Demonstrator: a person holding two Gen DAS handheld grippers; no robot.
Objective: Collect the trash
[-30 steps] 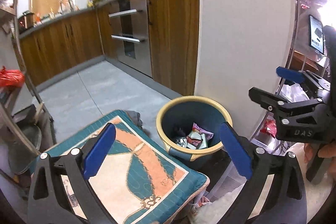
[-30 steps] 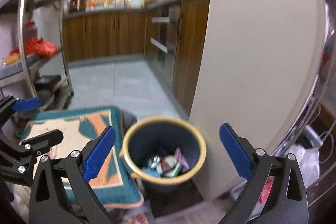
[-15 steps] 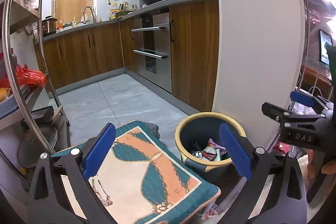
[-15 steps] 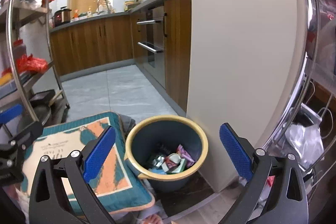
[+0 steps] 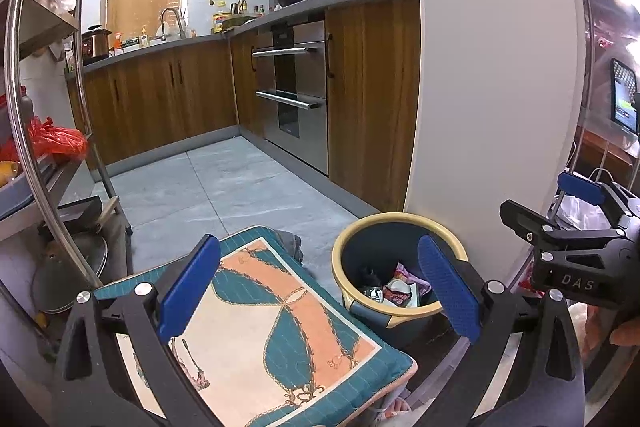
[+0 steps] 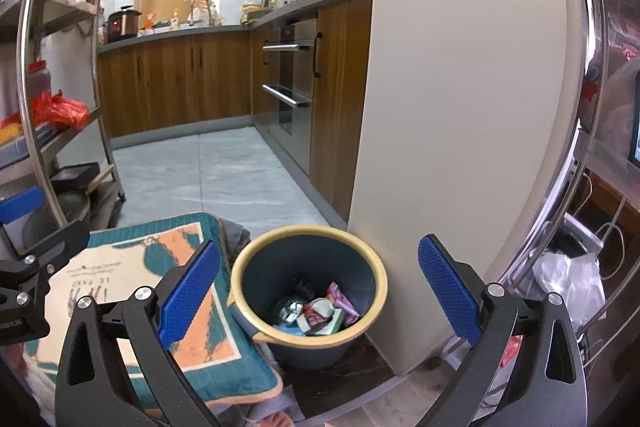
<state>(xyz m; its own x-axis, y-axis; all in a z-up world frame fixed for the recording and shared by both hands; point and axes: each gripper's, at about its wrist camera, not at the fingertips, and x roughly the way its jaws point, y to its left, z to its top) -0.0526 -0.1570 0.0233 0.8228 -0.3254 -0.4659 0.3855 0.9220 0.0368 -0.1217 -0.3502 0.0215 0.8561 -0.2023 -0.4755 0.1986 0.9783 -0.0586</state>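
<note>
- I hold the left gripper (image 5: 318, 291) with its jaws spread wide and nothing between the blue pads (image 5: 188, 287); it hangs above the patterned cushion (image 5: 280, 339), and the trash bin (image 5: 348, 287) sits on the floor just past its right finger
- My right gripper (image 6: 318, 291) is equally wide open and empty, and the trash bin (image 6: 248, 267) lies almost squarely between its two fingers, low in the frame
- One bin, blue with a yellow rim, stands on the floor touching or nearly touching the foot of the white panel (image 6: 452, 87), with the cushion's right edge just beside it
- Inside the bin is a small heap of wrappers (image 6: 316, 311); I can pick out a pink-purple one, a silvery one and a green-edged one, but cannot give a firm count
- One cushion, two grippers, one red plastic bag (image 5: 58, 141) on the metal rack (image 5: 24, 107) at left
- The left wrist view shows the right gripper's black body at its right edge; the right wrist view shows the left gripper at its left edge
- Only the right wrist view shows printed lettering on the cushion and a white plastic bag (image 6: 568, 279) on the far right
</note>
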